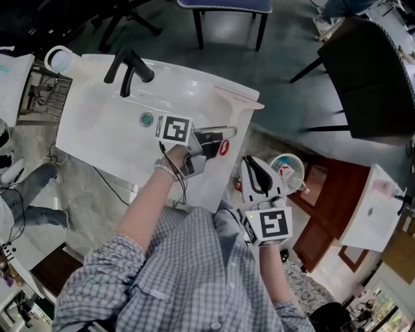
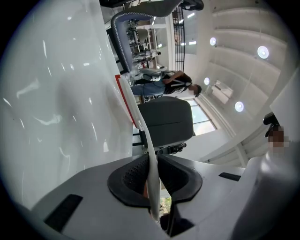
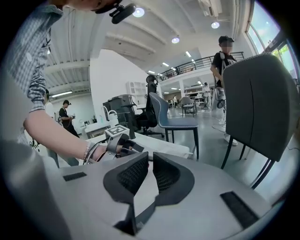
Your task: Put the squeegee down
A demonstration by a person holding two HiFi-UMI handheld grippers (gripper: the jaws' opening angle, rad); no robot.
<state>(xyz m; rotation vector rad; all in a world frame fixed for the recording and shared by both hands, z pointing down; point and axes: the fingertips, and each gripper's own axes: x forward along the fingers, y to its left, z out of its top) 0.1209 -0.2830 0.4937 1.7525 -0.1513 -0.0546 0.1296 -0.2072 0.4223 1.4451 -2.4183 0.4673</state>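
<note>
My left gripper reaches level over the right side of a white sink and is shut on the squeegee. In the left gripper view the squeegee's thin pale handle is pinched between the black pads, and its red-edged blade runs up along the sink's wall. My right gripper hangs close to my body, right of the sink. It is tilted a little downward and shut, with nothing in it. In the right gripper view its jaws meet, and the left gripper shows beyond them.
A black faucet stands at the sink's back, and a drain sits in the basin. A blue chair and a black chair stand on the floor beyond. A small round container lies below my right gripper. A person stands far off.
</note>
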